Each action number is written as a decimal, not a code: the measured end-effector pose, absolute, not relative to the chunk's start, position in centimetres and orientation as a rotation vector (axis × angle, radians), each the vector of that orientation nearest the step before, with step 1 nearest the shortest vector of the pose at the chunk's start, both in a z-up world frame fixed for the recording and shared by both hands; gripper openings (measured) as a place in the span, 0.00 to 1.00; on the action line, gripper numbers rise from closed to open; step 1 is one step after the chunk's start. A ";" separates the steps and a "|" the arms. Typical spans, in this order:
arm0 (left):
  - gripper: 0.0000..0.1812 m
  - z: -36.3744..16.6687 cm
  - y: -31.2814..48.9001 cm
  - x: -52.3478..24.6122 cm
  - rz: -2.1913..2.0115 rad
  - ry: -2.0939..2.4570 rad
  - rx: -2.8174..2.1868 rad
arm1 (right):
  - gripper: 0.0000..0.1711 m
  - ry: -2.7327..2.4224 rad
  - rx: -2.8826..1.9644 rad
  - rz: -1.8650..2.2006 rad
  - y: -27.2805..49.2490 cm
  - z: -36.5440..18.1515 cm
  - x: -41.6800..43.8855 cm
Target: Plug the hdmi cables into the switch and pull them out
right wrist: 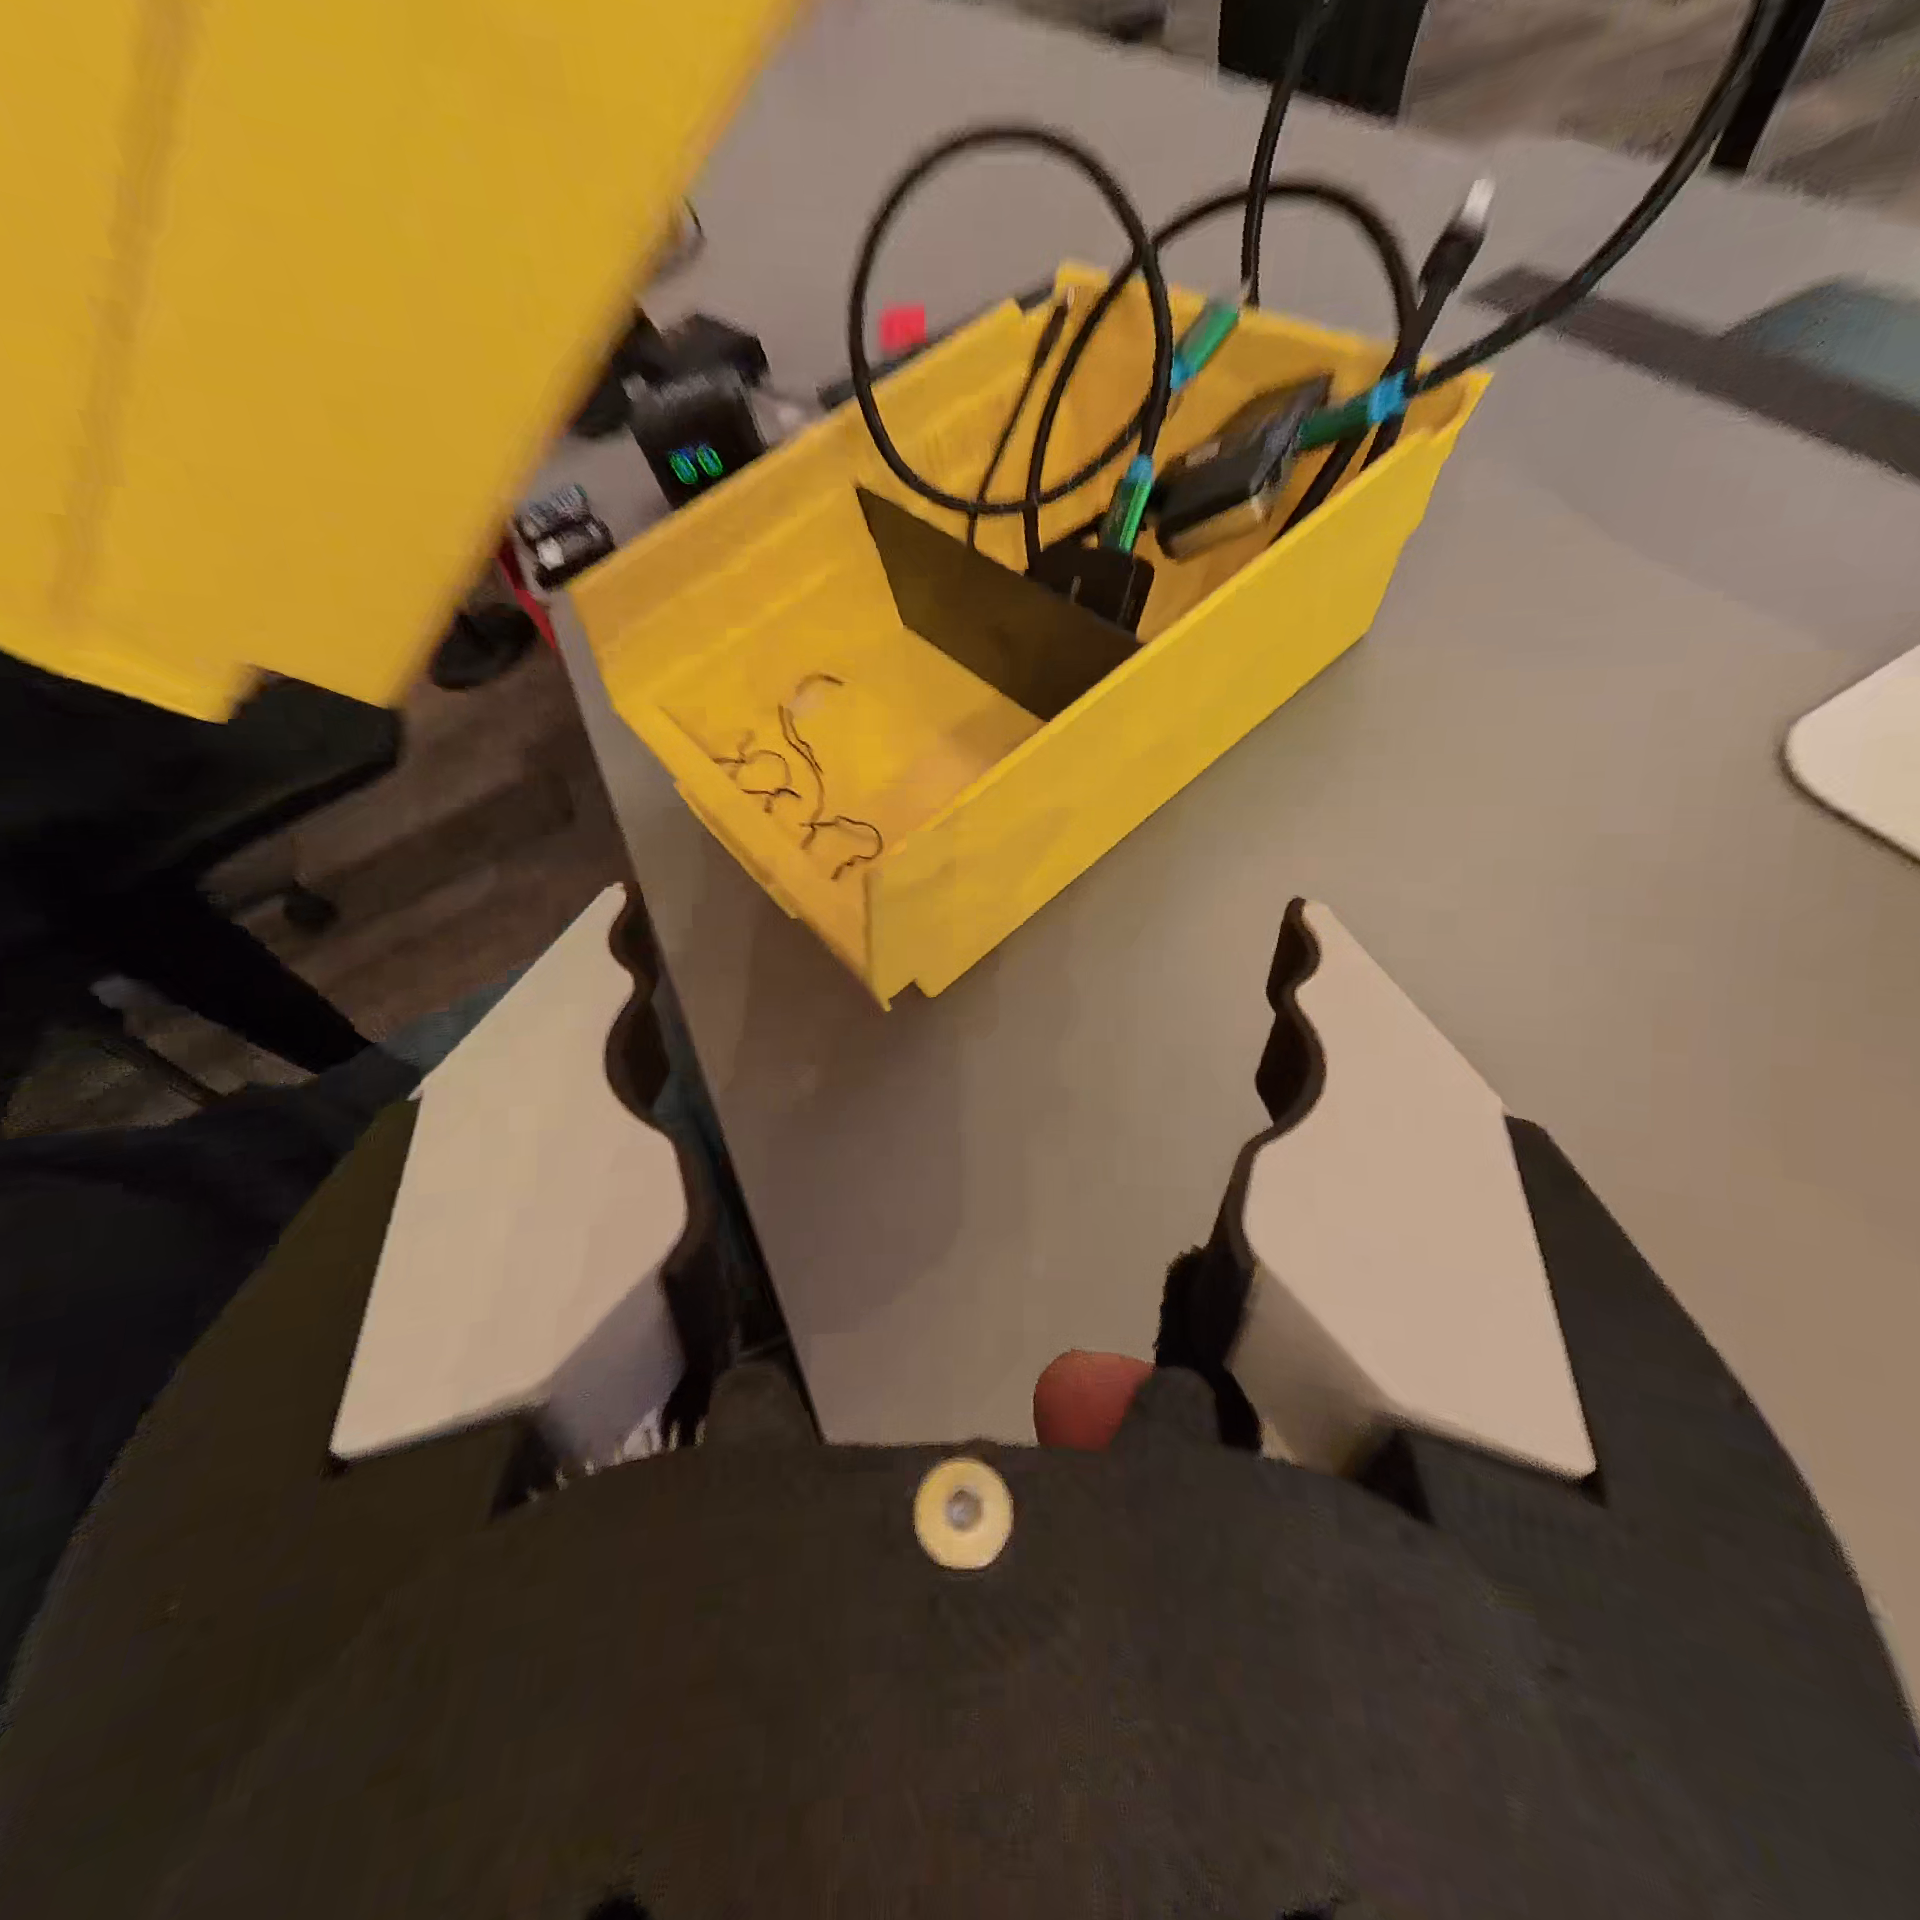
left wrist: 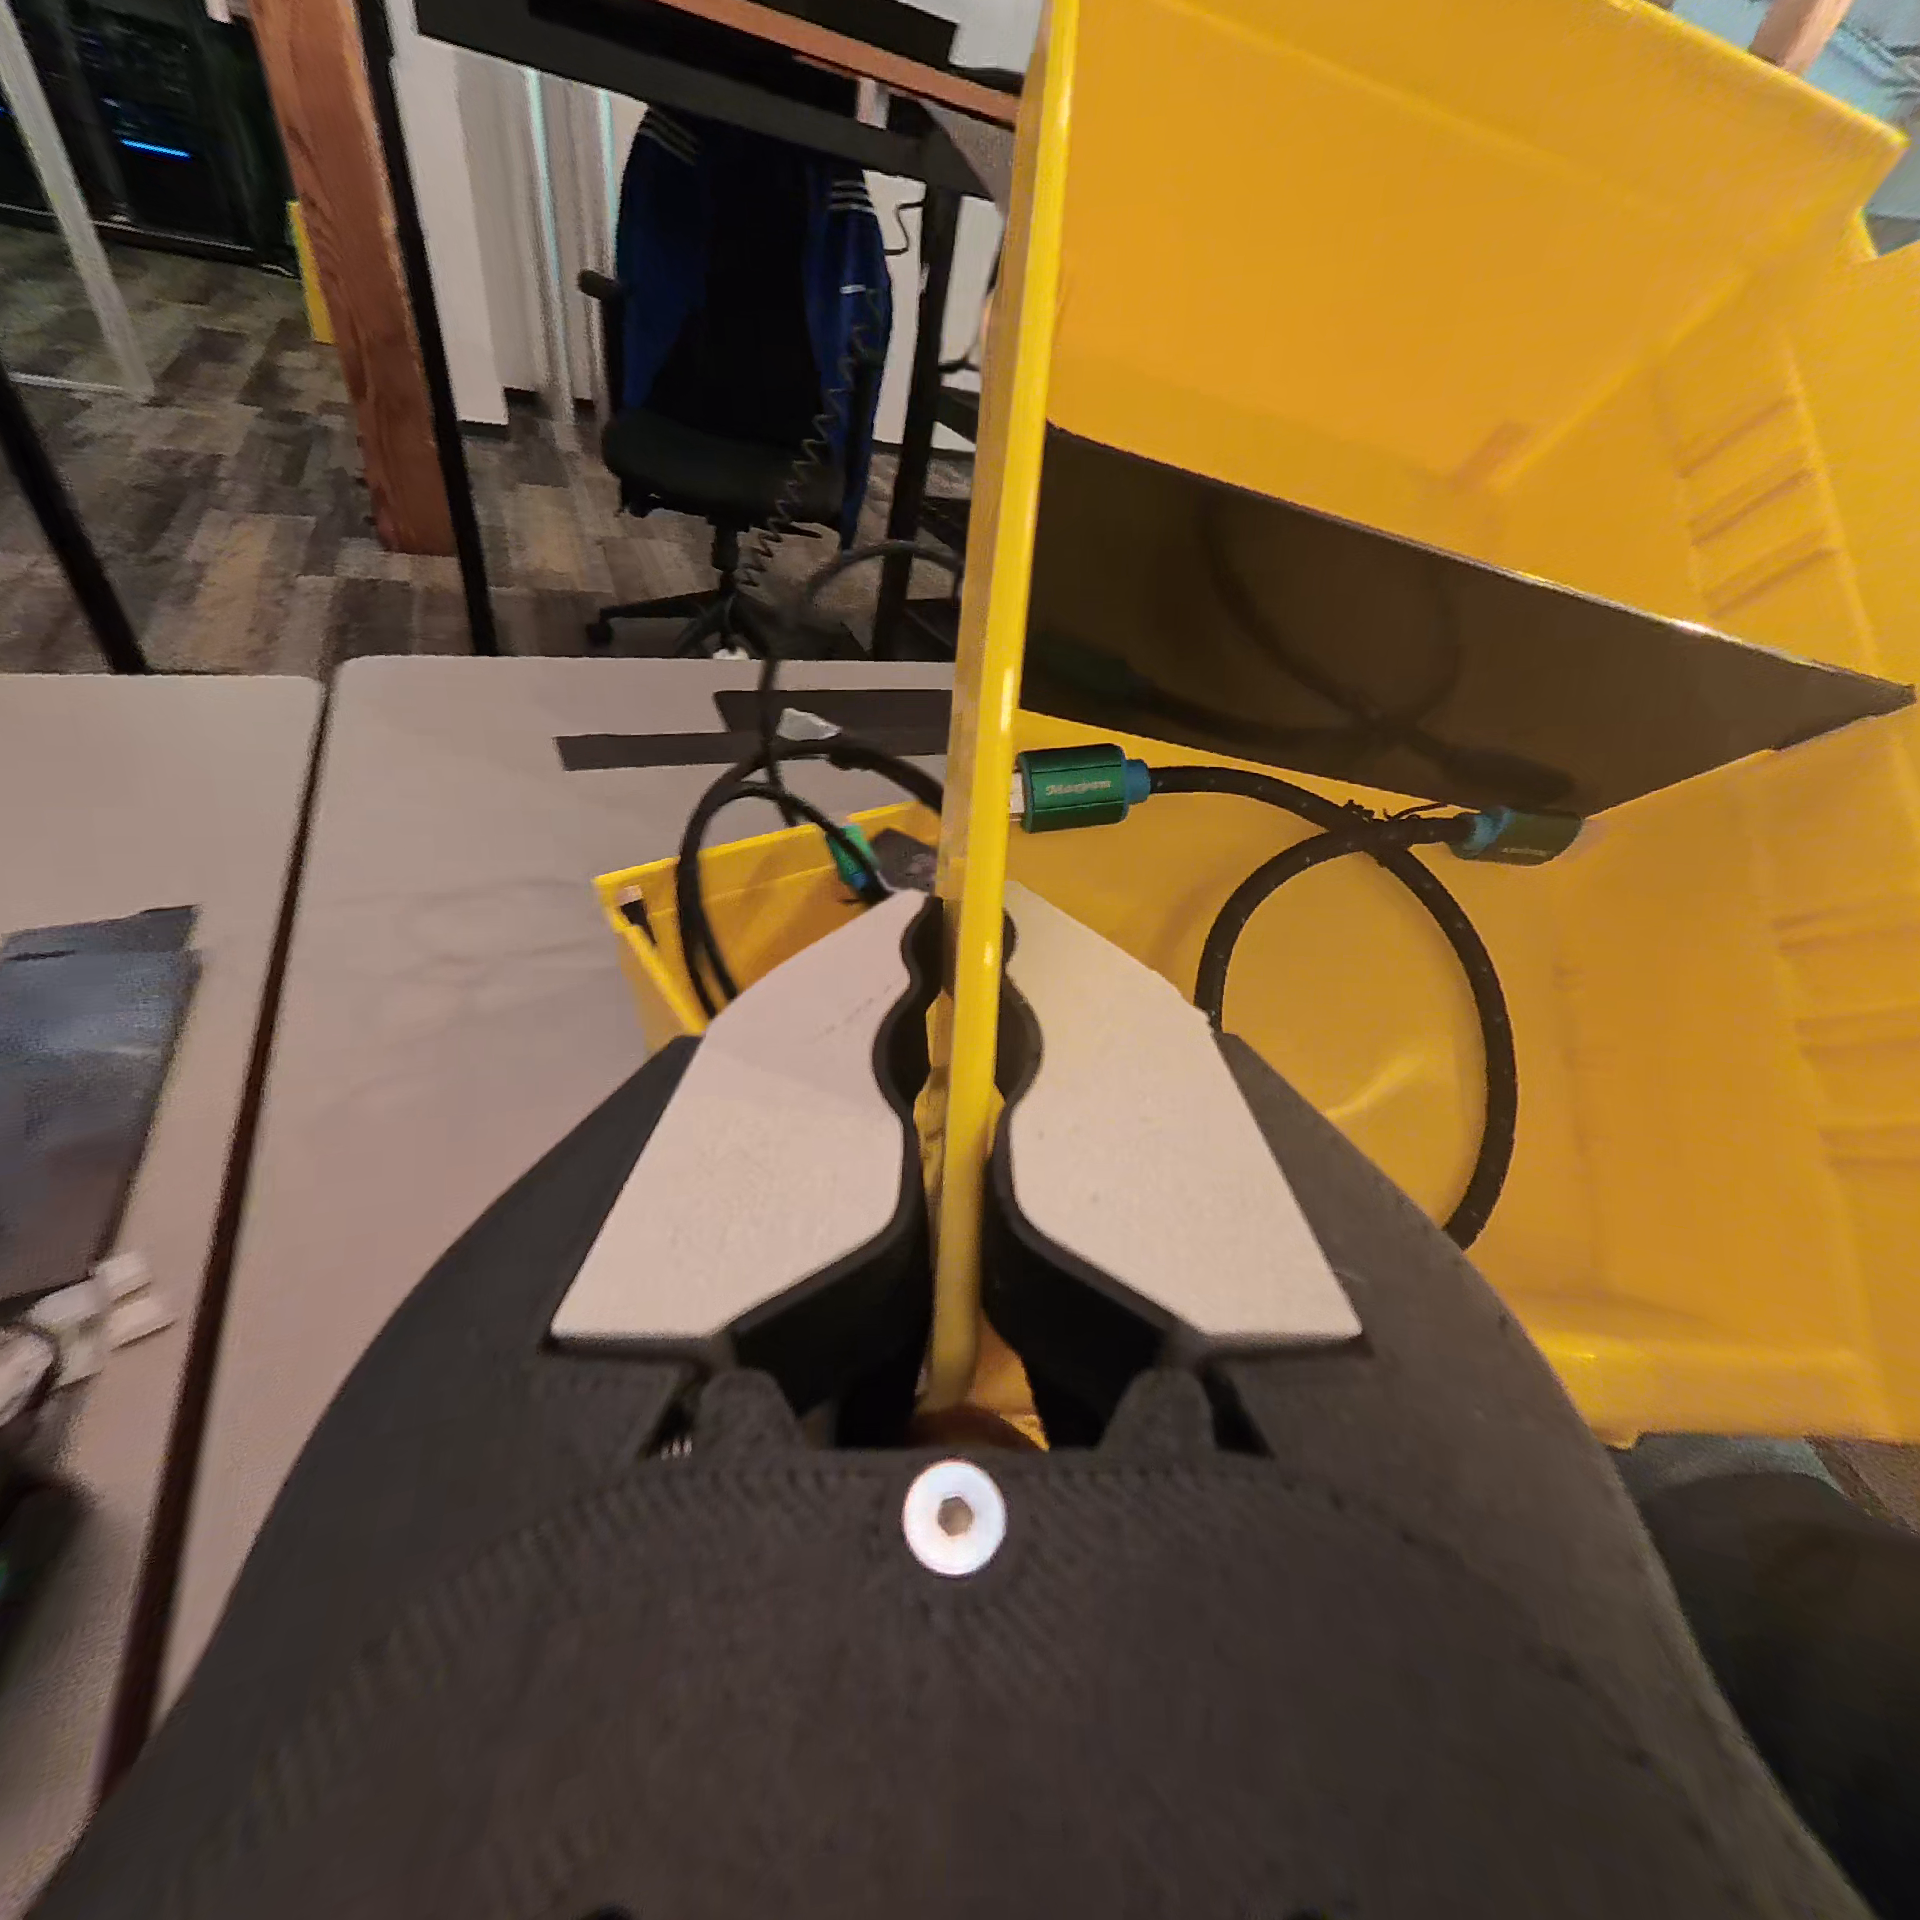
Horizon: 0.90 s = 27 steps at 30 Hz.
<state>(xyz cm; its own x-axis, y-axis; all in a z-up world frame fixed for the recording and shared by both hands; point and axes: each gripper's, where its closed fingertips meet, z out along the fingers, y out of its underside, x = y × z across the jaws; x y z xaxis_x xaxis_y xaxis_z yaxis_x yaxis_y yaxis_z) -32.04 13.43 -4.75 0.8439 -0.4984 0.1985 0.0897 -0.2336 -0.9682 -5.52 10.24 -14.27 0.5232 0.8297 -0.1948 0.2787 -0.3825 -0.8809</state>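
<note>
My left gripper is shut on the side wall of a yellow bin and holds it tilted. Inside that bin lies a black braided HDMI cable with green plugs under a black divider. My right gripper is open and empty above the grey table. Ahead of it a second yellow bin stands on the table corner. It holds the black switch and several black cables with green plugs. The held bin shows at upper left, blurred.
The second bin's front compartment holds loose black twist ties before a black divider. A black device with green lights sits behind the bin. A white pad lies at the right. An office chair stands beyond the table. About 30 cm separates my left fingertips from my right.
</note>
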 end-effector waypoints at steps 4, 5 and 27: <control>0.03 -5.1 14.7 -25.2 -0.574 0.417 -1.714 | 0.68 -0.881 -1.699 0.816 5.8 -9.8 -1.5; 0.03 -5.4 15.1 -23.1 -0.581 0.449 -1.726 | 0.69 -0.865 -1.688 0.798 4.8 -9.6 -0.8; 0.04 -15.8 17.1 4.4 -0.684 0.743 -1.945 | 0.75 -0.456 -2.069 0.594 2.4 -17.8 12.6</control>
<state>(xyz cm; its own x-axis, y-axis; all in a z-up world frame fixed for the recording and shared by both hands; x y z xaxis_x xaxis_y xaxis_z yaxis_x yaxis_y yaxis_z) 4.36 17.15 -15.81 0.6641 -0.7298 0.1624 -0.2217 -0.3996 -0.8895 12.60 2.39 -17.85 0.8161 0.5278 -0.2356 0.0912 -0.5202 -0.8492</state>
